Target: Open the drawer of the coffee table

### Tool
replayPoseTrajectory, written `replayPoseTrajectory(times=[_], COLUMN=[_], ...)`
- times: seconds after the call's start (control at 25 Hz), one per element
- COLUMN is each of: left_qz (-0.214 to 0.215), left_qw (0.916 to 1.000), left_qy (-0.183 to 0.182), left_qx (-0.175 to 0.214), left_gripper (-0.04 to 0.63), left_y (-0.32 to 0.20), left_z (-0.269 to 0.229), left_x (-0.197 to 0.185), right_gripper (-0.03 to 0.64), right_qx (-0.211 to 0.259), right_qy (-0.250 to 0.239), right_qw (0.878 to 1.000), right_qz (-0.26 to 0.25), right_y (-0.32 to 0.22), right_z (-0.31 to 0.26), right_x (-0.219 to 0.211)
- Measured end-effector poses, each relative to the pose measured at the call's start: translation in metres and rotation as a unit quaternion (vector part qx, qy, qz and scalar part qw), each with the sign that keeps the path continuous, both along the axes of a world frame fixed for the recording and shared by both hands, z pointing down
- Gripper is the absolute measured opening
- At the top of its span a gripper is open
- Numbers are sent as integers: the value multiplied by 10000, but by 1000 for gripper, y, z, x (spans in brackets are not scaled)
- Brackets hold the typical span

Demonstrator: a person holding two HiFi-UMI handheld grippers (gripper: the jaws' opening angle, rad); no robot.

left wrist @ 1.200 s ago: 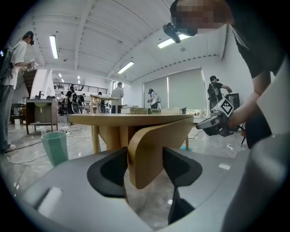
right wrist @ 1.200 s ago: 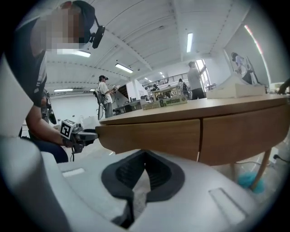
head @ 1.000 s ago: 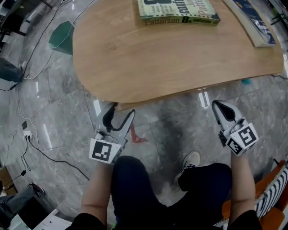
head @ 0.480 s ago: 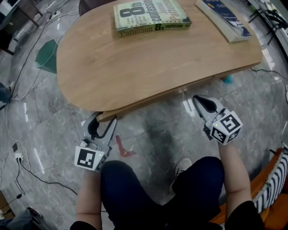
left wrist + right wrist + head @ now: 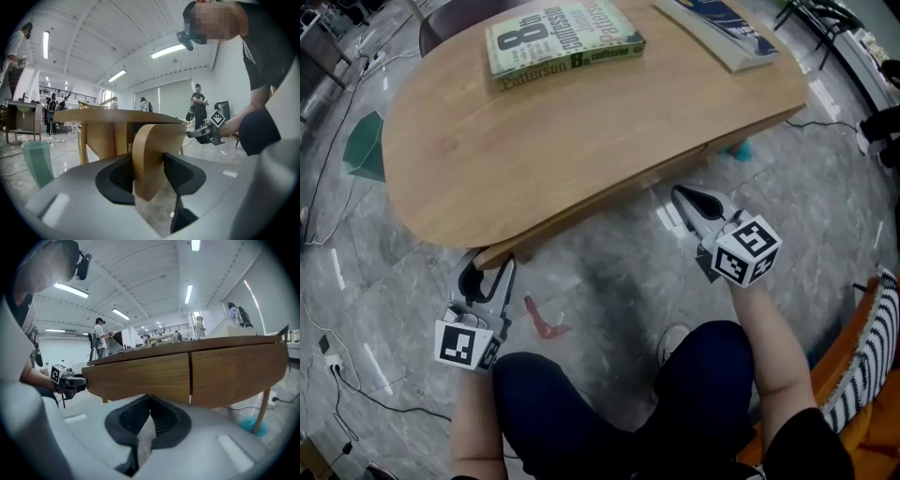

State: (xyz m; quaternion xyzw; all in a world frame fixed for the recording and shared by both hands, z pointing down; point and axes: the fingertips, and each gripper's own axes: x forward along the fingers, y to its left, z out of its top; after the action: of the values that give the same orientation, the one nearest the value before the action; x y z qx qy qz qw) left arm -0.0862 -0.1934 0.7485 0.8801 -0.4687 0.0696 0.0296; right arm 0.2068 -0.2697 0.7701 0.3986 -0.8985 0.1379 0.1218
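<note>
The wooden coffee table has a long drawer front under its near edge, with a seam to a second panel. My left gripper sits at the table's left corner. In the left gripper view the rounded wooden end of the drawer front stands between the two pads, and both touch it. The left gripper has just been closing on this end. My right gripper is shut and empty. It points at the drawer front from a short way off, clear of the wood.
Two books lie on the tabletop. A green bin stands on the floor to the left, and cables trail there. A teal object sits under the table's right side. My knees and a shoe are just below the grippers.
The left gripper's jaws have narrowed from wide open onto the drawer front's wooden end. The head view has swung, so the table sits further left. The right gripper stays shut.
</note>
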Motion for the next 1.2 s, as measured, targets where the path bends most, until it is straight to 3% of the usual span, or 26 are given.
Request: replayPoseTrajectory(times=[1.2], left_qz=[126], left_qw=[9992], left_qy=[268], left_qx=[-273], left_gripper=[169], left_y=[4], left_z=[1], left_x=[-1], right_gripper=[17], right_qx=[74], right_qy=[-39], right_qw=[9996], right_qz=[258], right_y=[9], right_z=[-8], right_x=[11])
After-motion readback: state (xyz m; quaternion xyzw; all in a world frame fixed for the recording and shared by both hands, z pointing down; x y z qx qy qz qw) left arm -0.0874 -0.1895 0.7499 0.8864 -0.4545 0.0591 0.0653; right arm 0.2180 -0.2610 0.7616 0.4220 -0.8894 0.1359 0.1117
